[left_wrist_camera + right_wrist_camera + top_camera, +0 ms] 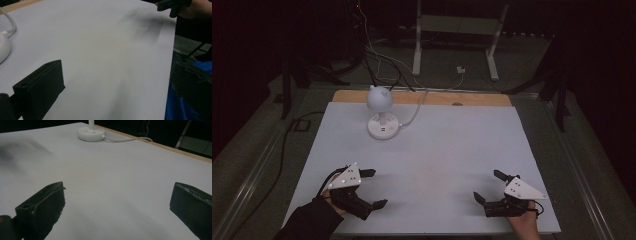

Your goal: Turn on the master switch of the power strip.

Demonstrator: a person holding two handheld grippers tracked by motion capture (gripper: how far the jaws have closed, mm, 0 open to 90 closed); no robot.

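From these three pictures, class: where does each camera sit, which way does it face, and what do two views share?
High view: above the near edge, facing forward and down on the table; forearms, left tongs, right tongs.
Left gripper view: on the left tongs, facing across toward the right tongs.
Right gripper view: on the right tongs, facing the lamp.
Shared: the lamp.

Lamp (380,107) glossy white plastic; table (452,150) matt white sheet, wooden far edge; gripper jaws matt black plastic.

Table (452,150) w/ white top, wood strip (482,98) at far edge. Behind it: white metal frame (457,25), loose cables (377,55) on floor, small white plug (460,70).
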